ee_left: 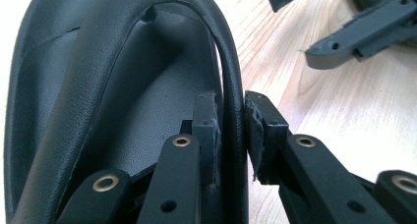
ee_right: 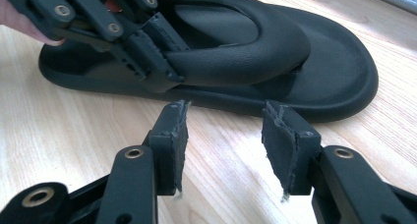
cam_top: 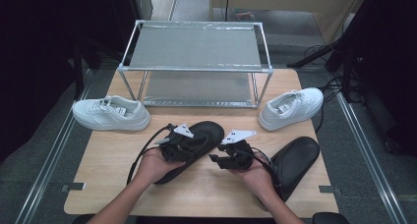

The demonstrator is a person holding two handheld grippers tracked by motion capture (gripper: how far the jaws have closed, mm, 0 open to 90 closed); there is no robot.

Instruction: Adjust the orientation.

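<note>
1. Two black flip-flops lie on the wooden table (cam_top: 206, 184): one sandal (cam_top: 196, 145) near the middle, the other sandal (cam_top: 294, 161) toward the right edge.
2. Two white sneakers sit farther back, the left sneaker (cam_top: 111, 113) near the left edge and the right sneaker (cam_top: 291, 107) near the right edge, either side of a metal-framed shelf rack (cam_top: 196, 62) at the far edge.
3. The left gripper (cam_top: 183, 141) rests on the middle sandal. In the left gripper view its jaws are nearly closed on the sandal's strap (ee_left: 231, 101), one pad (ee_left: 206, 121) inside the strap and the other outside, both touching it.
4. The right gripper view shows the same pinch from the side: the left gripper (ee_right: 162, 69) clamps the strap (ee_right: 236, 57) above the footbed.
5. The right gripper (cam_top: 221, 155) sits just beside the middle sandal, between the two flip-flops.
6. Its jaws stand moderately apart with nothing between them, bare table (ee_right: 226, 155) showing in the gap, and its pads (ee_right: 172, 135) stop just short of the sandal's sole (ee_right: 344, 96).
</note>
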